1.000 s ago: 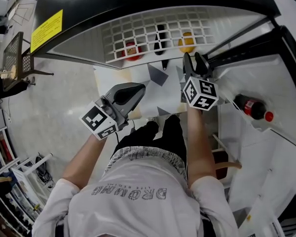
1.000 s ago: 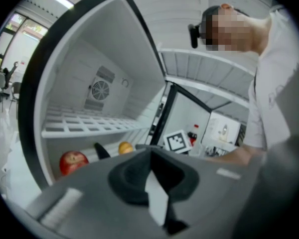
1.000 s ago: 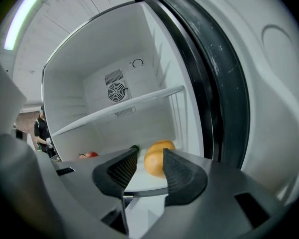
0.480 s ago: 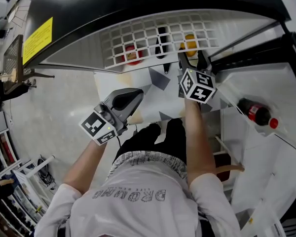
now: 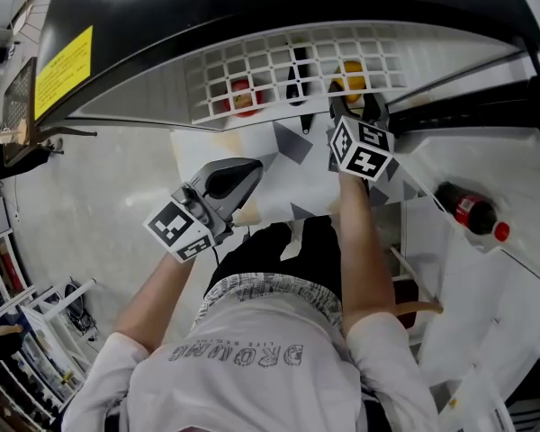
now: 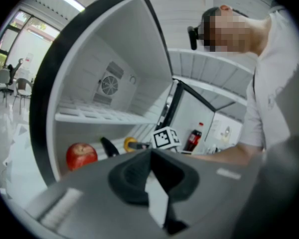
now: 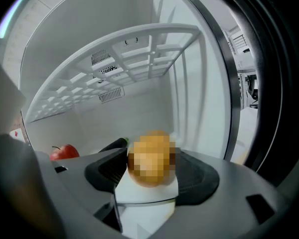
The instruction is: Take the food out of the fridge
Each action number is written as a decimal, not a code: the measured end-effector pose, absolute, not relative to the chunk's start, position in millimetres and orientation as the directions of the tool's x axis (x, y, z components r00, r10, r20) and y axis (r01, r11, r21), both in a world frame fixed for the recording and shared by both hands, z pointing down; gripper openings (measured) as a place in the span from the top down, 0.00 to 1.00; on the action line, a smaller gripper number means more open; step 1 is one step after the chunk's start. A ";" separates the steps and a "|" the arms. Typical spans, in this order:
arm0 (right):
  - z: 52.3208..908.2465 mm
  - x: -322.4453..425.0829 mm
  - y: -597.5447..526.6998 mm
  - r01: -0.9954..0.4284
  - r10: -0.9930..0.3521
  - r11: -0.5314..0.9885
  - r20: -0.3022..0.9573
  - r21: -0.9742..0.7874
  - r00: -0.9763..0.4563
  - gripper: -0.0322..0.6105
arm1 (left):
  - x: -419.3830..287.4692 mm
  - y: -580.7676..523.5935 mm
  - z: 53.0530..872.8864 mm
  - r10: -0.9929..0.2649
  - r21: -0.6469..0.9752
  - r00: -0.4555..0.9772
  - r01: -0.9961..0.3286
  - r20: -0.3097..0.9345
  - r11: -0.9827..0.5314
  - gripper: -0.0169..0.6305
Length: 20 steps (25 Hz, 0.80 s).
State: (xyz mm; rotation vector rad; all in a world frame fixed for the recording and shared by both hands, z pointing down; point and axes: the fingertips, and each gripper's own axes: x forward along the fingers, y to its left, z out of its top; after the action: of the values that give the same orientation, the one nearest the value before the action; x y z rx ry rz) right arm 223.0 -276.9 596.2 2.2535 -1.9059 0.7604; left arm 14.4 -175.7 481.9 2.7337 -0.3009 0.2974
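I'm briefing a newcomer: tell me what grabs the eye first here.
The right gripper reaches into the open fridge, its jaws just opened wide, with a yellow-orange fruit between them. Left of the fruit, under the white grid shelf, lie a dark eggplant and a red apple. A cola bottle stands in the door at right.

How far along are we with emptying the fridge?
Nothing looks taken out yet. The right tool, whose jaws have just been opening, straddles the orange fruit without gripping it. Left to do: grip and lift it out, then the apple and the dark vegetable.
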 end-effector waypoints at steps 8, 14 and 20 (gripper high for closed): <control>588.7 218.4 -272.5 -0.954 -0.905 -0.184 0.419 -0.236 0.071 0.51 | 13.0 -174.0 474.1 -0.180 0.332 0.957 -0.250 0.228 -0.909 0.96; 569.0 212.5 -256.7 -0.962 -0.912 -0.149 0.407 -0.231 0.044 0.51 | 8.2 -169.6 462.5 -0.195 0.324 0.958 -0.256 0.208 -0.911 0.96; 549.2 207.8 -233.0 -0.971 -0.913 -0.120 0.407 -0.206 0.027 0.51 | 6.9 -163.6 444.9 -0.211 0.312 0.963 -0.254 0.165 -0.915 0.96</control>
State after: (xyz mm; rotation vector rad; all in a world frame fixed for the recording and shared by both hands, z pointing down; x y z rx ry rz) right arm 207.8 -233.0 549.2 2.1542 -1.9928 0.6820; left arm 6.9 -163.6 444.9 2.7783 -0.3387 0.1819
